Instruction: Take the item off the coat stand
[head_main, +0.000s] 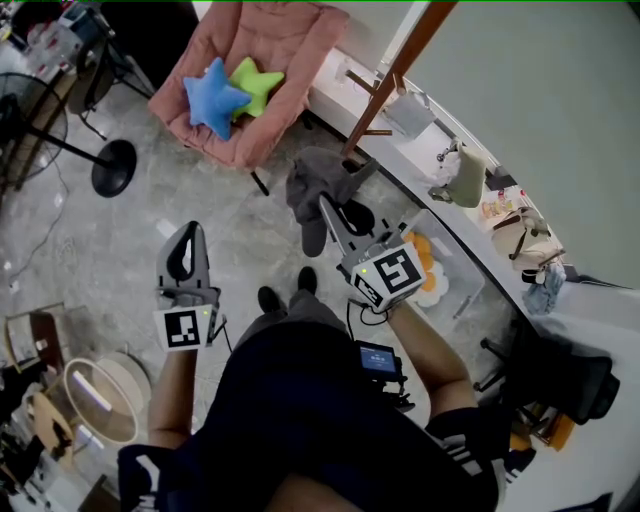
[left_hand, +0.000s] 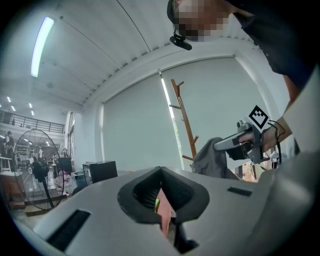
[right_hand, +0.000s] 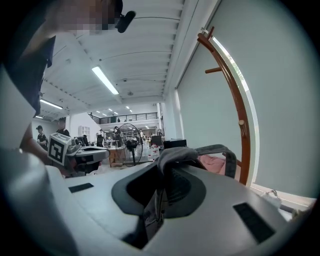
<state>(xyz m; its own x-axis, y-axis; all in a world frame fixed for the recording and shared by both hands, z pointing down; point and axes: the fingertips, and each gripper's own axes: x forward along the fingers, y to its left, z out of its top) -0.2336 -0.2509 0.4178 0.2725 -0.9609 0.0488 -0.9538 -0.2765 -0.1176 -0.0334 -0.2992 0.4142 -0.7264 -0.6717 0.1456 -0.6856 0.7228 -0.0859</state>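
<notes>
A grey cloth item (head_main: 318, 182) hangs from my right gripper (head_main: 326, 206), which is shut on its upper edge. The wooden coat stand (head_main: 396, 68) rises behind it, and the item hangs apart from the stand's pegs. In the right gripper view the grey fabric (right_hand: 181, 153) is pinched between the jaws, with the stand (right_hand: 241, 105) to the right. My left gripper (head_main: 189, 232) is held lower left of the item, shut and with nothing in it. From the left gripper view I see the item (left_hand: 209, 158) and the right gripper (left_hand: 221, 145) beside the stand (left_hand: 183, 118).
A pink chair (head_main: 290, 50) with a blue star cushion (head_main: 214, 96) and a green one (head_main: 254, 84) stands behind. A floor fan's base (head_main: 114, 166) is at the left. A white ledge (head_main: 470, 225) with small objects runs along the right, and a round basket (head_main: 100, 398) sits lower left.
</notes>
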